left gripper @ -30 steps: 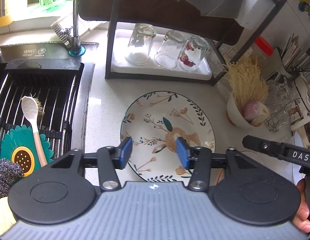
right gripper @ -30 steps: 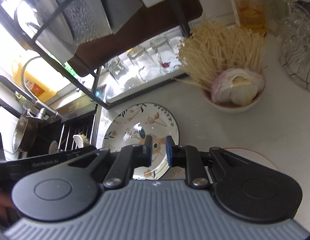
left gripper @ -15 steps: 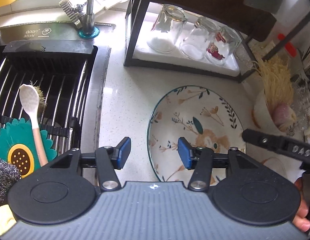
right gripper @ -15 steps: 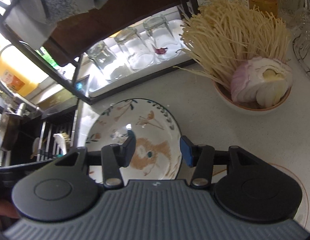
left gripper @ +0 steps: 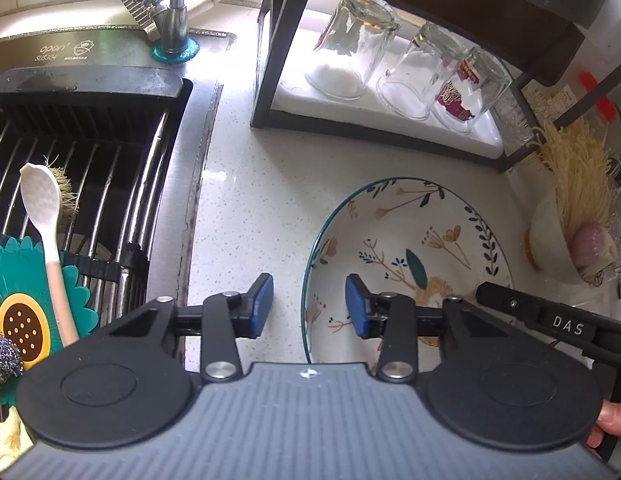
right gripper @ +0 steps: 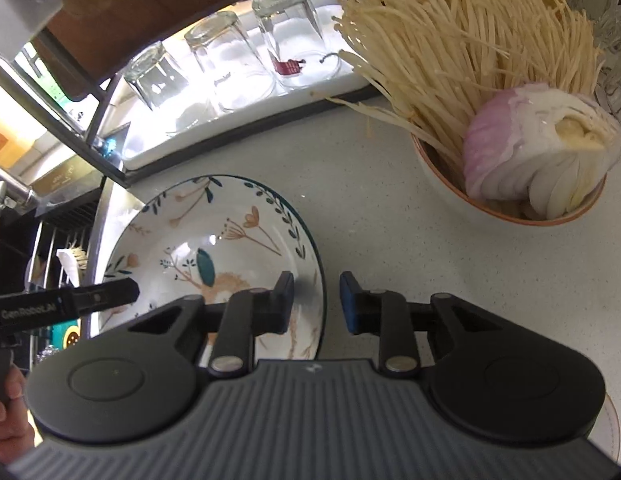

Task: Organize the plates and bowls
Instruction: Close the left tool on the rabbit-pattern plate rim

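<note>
Left wrist view: the left gripper (left gripper: 309, 306) has shifted sideways, jaws spread wide astride the floral plate's (left gripper: 414, 240) left rim; the right gripper (right gripper: 316, 306), newly released, straddles its right rim (right gripper: 214, 248), suggesting a two-sided lift.

right tongs (right gripper: 315, 307) opened, straddling plate (right gripper: 214, 248) rim

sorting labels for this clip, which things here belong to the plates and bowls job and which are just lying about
Job: floral plate; bowl of enoki and onion; left gripper and right gripper, both open at the plate's rim.

Lying about: three upturned glasses; white spoon; faucet; flower-shaped mat.
</note>
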`<control>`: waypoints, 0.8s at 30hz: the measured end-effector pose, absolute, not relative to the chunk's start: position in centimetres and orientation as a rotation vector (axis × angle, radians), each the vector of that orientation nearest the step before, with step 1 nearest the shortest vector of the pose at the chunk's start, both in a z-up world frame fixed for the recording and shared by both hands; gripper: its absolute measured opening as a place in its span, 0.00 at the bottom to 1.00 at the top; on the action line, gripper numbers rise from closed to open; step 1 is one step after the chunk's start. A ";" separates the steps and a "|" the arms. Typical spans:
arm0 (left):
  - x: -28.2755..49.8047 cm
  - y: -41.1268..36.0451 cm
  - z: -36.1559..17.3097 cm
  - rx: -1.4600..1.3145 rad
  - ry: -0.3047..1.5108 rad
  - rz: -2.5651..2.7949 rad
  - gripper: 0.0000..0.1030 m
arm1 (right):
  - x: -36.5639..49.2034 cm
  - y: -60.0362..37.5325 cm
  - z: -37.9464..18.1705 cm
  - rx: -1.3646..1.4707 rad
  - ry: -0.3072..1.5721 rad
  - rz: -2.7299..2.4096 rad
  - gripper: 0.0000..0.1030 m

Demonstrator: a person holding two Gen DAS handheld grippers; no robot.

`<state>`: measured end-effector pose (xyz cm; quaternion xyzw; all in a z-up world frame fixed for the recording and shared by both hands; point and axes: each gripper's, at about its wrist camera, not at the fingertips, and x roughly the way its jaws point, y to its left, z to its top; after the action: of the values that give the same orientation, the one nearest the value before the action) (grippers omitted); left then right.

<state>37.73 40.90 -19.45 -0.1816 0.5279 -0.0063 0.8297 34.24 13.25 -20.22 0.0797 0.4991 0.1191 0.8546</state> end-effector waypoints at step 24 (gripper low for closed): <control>37.5 40.5 -18.4 -0.327 1.101 -0.055 0.18 | 34.5 13.5 -19.7 0.211 1.066 0.303 0.19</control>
<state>37.54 40.54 -18.40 -0.1548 0.5209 -0.0260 0.8391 34.48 13.50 -19.68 0.1002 0.5050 0.1435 0.8452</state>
